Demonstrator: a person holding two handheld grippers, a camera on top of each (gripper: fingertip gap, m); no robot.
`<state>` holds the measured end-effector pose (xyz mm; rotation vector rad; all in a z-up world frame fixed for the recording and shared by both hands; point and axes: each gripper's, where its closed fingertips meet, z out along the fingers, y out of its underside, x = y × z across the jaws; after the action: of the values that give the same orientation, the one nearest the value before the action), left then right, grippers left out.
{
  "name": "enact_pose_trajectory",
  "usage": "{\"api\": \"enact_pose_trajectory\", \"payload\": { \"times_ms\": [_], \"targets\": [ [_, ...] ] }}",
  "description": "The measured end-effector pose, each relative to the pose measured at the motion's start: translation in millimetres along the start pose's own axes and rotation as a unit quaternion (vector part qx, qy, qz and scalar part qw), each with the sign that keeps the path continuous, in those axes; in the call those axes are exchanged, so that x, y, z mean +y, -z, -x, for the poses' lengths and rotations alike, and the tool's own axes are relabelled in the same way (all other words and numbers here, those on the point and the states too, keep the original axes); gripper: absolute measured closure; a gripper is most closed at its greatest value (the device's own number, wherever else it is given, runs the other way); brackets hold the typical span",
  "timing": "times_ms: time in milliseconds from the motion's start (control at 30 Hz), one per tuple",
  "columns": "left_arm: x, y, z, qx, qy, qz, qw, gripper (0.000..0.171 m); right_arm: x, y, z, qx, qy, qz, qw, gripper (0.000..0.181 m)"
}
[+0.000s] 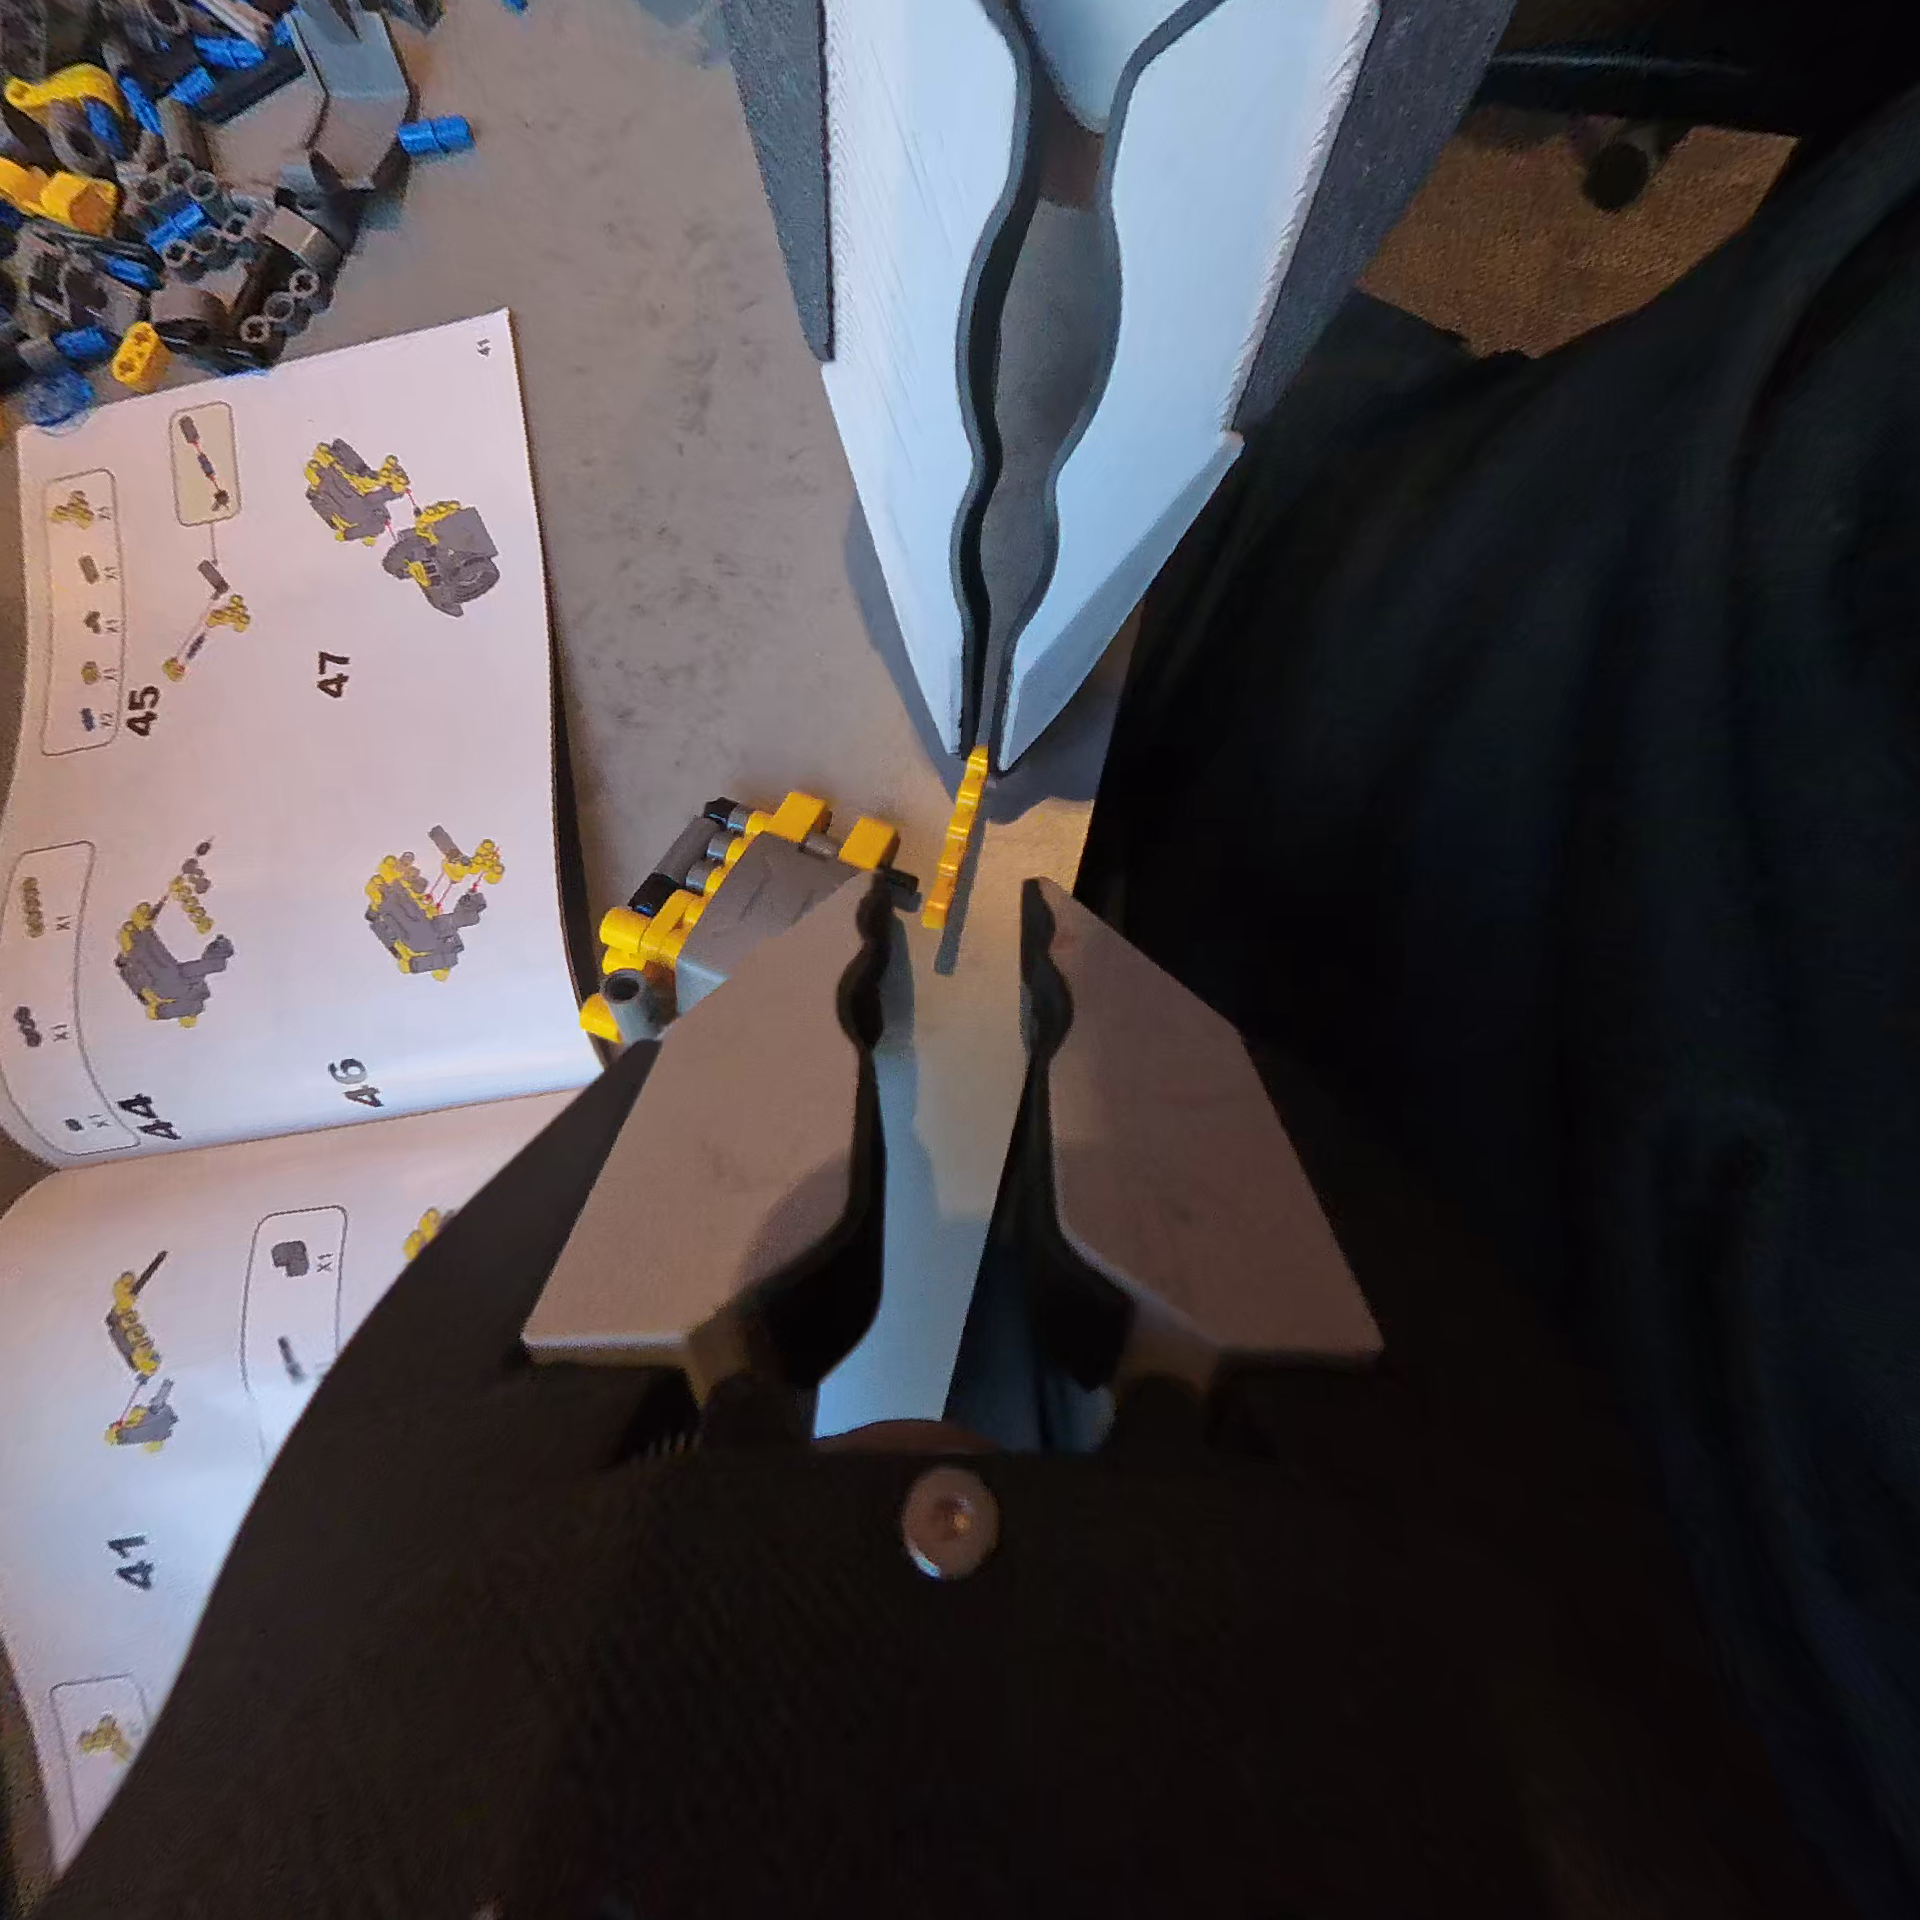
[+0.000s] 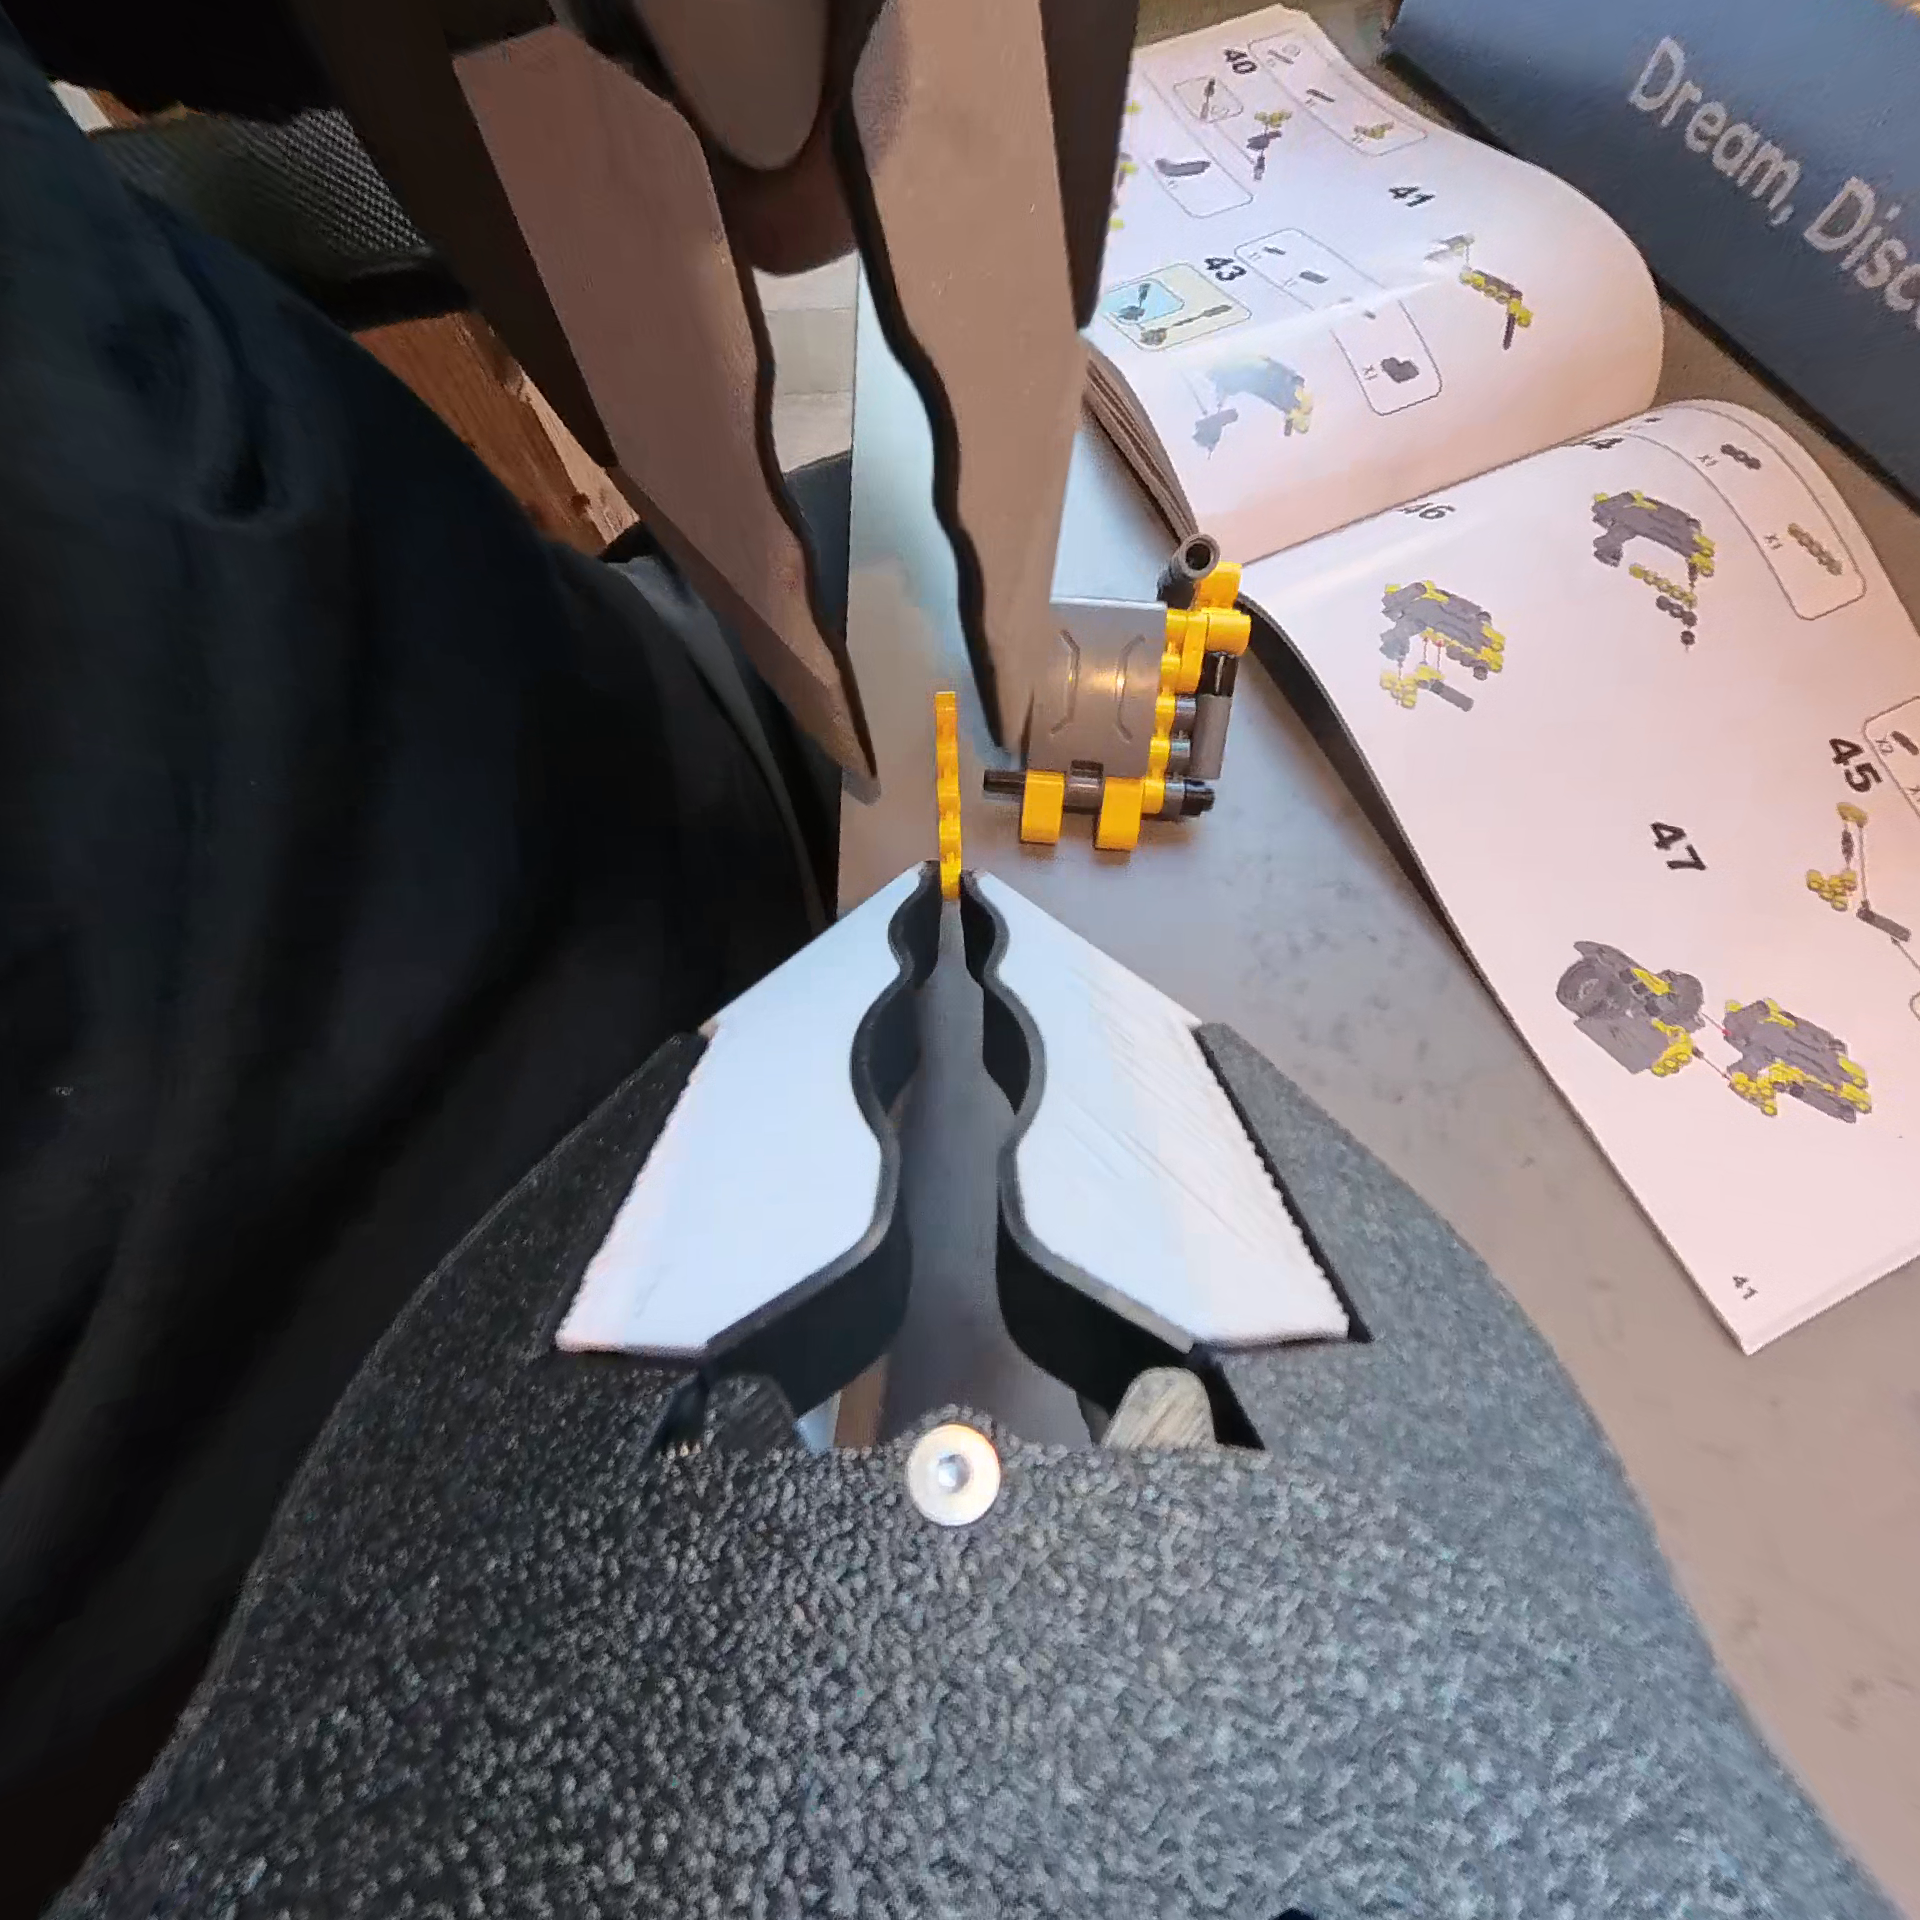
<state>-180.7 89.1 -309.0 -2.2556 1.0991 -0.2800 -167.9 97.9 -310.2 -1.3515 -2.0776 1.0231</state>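
My right gripper is shut on the end of a thin yellow beam with holes, held edge-on above the grey table. My left gripper is open, and the beam's free end reaches between its fingertips without being clamped. The right gripper comes in from the top in the left wrist view; the left gripper comes in from the top in the right wrist view. A small grey and yellow brick assembly sits on the table right beside one left finger; contact is unclear.
An open instruction booklet lies next to the assembly. A pile of loose blue, yellow and grey parts lies beyond it. A dark blue box stands past the booklet. A person's dark clothing fills the side past the table edge. My two grippers' fingertips are within a few centimetres of each other.
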Motion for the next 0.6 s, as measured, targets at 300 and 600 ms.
{"api": "enact_pose_trajectory", "payload": {
  "times_ms": [300,600],
  "targets": [
    [0,5,-2,0.0,-0.004,-0.006,1.0,0.163,-9,-5,6,-0.009,-0.011,-0.013,1.0,0.179],
    [11,9,11,-0.036,-0.056,0.041,0.997,0.171,-13,-4,-8,0.029,-0.015,-0.023,0.999,0.144]
  ]
}}
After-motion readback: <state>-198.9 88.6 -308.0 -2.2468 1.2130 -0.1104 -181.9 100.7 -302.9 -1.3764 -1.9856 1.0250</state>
